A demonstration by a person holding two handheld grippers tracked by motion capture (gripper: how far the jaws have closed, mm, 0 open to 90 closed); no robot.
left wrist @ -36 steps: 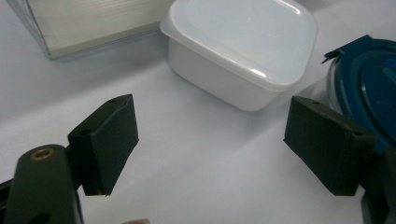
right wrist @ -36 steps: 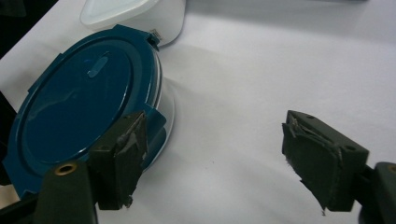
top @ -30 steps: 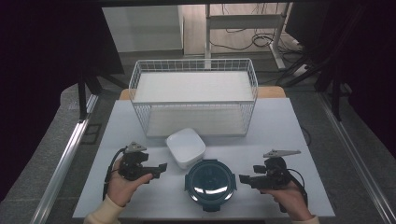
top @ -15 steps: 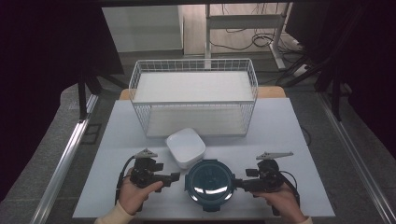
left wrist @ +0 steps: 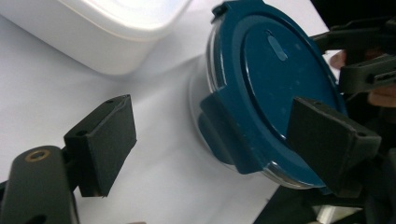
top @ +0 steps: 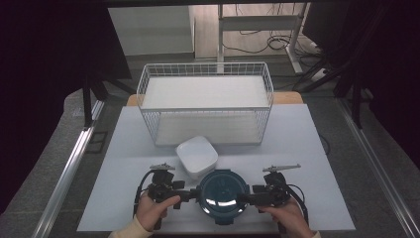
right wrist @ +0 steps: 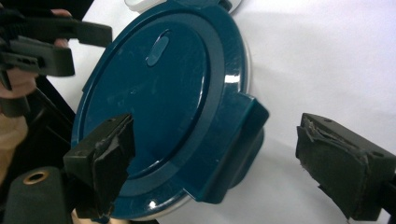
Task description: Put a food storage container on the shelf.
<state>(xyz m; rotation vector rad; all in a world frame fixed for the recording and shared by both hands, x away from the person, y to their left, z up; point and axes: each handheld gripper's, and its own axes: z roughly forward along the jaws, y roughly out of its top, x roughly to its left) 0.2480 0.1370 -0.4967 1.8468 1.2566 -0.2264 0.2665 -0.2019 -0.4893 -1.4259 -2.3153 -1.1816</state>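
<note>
A round container with a dark blue clip-on lid point(top: 223, 192) stands near the table's front edge. My left gripper point(top: 192, 194) reaches it from the left and my right gripper point(top: 247, 199) from the right, both level and pointing inward. In the left gripper view my left gripper point(left wrist: 215, 144) is open, with one of the lid's side clips point(left wrist: 224, 135) between the jaws, untouched. In the right gripper view my right gripper point(right wrist: 224, 158) is open and its jaws have just been opening wider. The opposite clip point(right wrist: 240, 140) sits between them without contact.
A white square lidded box point(top: 197, 156) lies just behind the round container, almost touching it. Farther back stands a white wire basket point(top: 205, 101) with a white liner. The table's front edge is right under the hands.
Both hands have moved inward and slightly down, and the gripper tips have come up to the blue-lidded container from either side.
</note>
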